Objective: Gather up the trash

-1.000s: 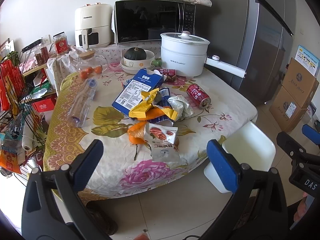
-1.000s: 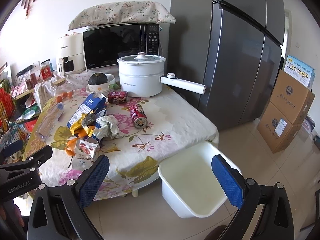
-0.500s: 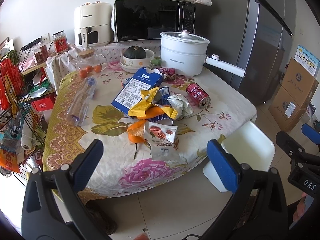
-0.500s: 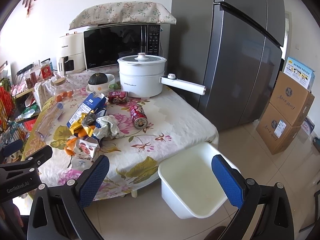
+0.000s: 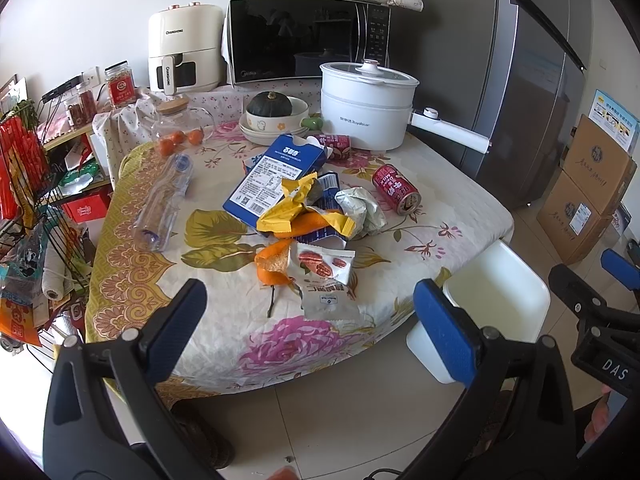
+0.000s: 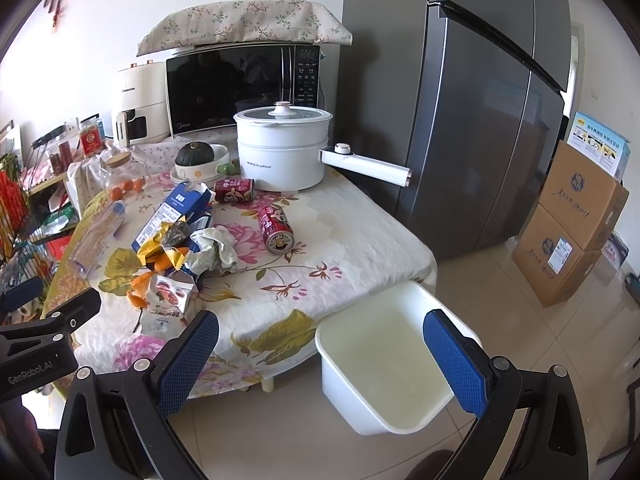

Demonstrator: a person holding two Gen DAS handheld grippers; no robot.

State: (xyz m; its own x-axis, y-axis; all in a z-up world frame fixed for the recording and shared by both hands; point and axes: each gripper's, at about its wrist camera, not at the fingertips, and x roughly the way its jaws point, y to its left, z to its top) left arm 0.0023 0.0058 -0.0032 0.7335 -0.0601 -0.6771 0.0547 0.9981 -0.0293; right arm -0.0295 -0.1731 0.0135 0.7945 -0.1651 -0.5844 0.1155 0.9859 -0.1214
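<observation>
Both the left gripper (image 5: 308, 312) and right gripper (image 6: 320, 344) hang wide open and empty short of the table's near edge, trash heaped mid-table, and the nearest pecan snack packet (image 5: 324, 264) looks light, crinkly, best pinched by its edge.

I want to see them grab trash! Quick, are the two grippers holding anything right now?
Left gripper: open, holding nothing.
Right gripper: open, holding nothing.

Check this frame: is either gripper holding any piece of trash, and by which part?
Nothing is held. The left gripper and the right gripper are both open and hang short of the flowered table, no trash between their fingers.
</observation>
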